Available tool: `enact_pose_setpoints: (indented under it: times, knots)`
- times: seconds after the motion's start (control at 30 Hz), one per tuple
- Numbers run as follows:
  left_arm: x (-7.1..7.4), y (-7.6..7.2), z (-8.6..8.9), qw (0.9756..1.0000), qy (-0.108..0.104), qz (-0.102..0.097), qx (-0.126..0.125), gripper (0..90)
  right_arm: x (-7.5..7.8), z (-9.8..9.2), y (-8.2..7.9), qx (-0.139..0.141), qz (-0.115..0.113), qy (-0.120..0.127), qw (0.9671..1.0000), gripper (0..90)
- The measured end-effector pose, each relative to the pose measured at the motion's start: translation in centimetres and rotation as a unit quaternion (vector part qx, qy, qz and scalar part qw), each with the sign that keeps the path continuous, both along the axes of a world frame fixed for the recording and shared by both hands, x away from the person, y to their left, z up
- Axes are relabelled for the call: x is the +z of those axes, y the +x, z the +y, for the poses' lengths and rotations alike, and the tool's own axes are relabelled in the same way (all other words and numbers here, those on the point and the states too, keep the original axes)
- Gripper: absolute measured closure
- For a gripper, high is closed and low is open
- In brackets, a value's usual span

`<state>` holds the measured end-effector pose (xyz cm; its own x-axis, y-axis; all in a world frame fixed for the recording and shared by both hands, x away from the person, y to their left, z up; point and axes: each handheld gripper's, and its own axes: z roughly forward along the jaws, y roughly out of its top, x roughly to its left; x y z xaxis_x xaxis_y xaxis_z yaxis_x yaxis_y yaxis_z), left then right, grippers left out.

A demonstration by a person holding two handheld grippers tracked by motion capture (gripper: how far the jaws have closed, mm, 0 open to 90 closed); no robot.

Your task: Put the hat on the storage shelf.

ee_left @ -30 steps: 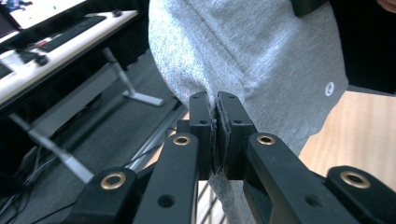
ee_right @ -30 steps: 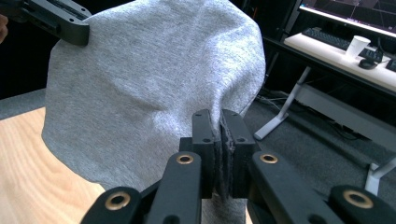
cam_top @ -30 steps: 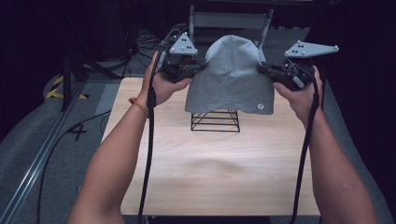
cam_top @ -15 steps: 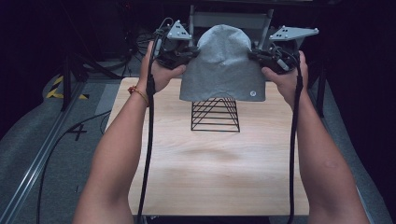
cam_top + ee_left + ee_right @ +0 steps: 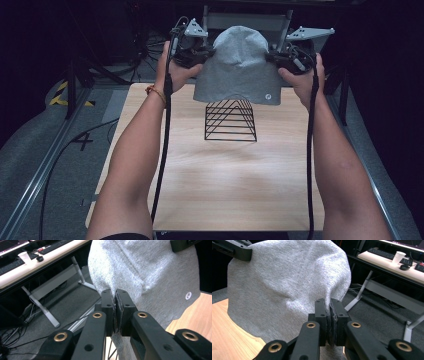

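Since the earlier frames both grippers have carried the grey hat (image 5: 239,65) away from the person, toward the far edge of the table (image 5: 235,195); its hem has come off the black wire rack (image 5: 230,120) and now hangs just above the rack's top.

Left gripper (image 5: 115,293): jaws closed tight on the hat's side edge, a fold of grey knit pinched between the pads, no gap visible. Beyond the jaws the hat spreads up and to the right, with a small round white badge (image 5: 188,295) near its lower edge. Past the fabric, the tip of the other gripper shows at the top right corner.

Right gripper (image 5: 330,302): jaws likewise pressed together on the opposite side edge, cloth sandwiched between the pads. The hat rises above and left of the jaws.

High view: the hat is stretched between the left gripper (image 5: 207,52) and right gripper (image 5: 272,57), crown up, opening down. The rack stands on the table below the hat. Farther out, a desk with a paper cup (image 5: 398,256) stands behind.
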<state>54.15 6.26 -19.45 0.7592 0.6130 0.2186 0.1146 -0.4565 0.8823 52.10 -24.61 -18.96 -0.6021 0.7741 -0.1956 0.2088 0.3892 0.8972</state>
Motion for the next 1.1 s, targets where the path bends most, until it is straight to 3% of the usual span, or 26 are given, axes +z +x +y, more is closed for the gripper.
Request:
enact_pose_setpoints:
  times: [0.13, 0.27, 0.6, 0.8, 0.93, 1.1]
  knots:
    - [-0.3, 0.4, -0.7, 1.0000, 0.006, 0.000, 0.000, 85.6, -0.3, -0.2, 0.5, -0.004, 0.005, 0.002, 1.0000, 85.2]
    - [-0.7, 0.6, -1.1, 0.9998, 0.000, 0.011, -0.016, 85.6, -0.5, -0.4, 0.7, -0.003, 0.011, 0.007, 0.9999, 85.2]
    - [-1.7, -1.1, 0.4, 0.9990, -0.023, 0.019, -0.034, 85.7, -1.7, -0.7, -1.1, 0.022, 0.013, 0.008, 0.9996, 85.3]
    - [-1.4, -2.8, 1.4, 0.9981, -0.041, 0.010, -0.044, 85.7, -1.8, -1.1, -2.4, 0.027, 0.007, 0.019, 0.9994, 85.3]
    - [-0.9, -3.8, 1.7, 0.9977, -0.043, 0.002, -0.051, 85.7, -1.3, -1.2, -3.3, 0.030, -0.001, 0.023, 0.9993, 85.3]
    - [-1.0, -4.7, 1.7, 0.9980, -0.029, -0.003, -0.056, 85.7, -1.3, -0.9, -3.9, 0.035, -0.003, 0.016, 0.9993, 85.3]
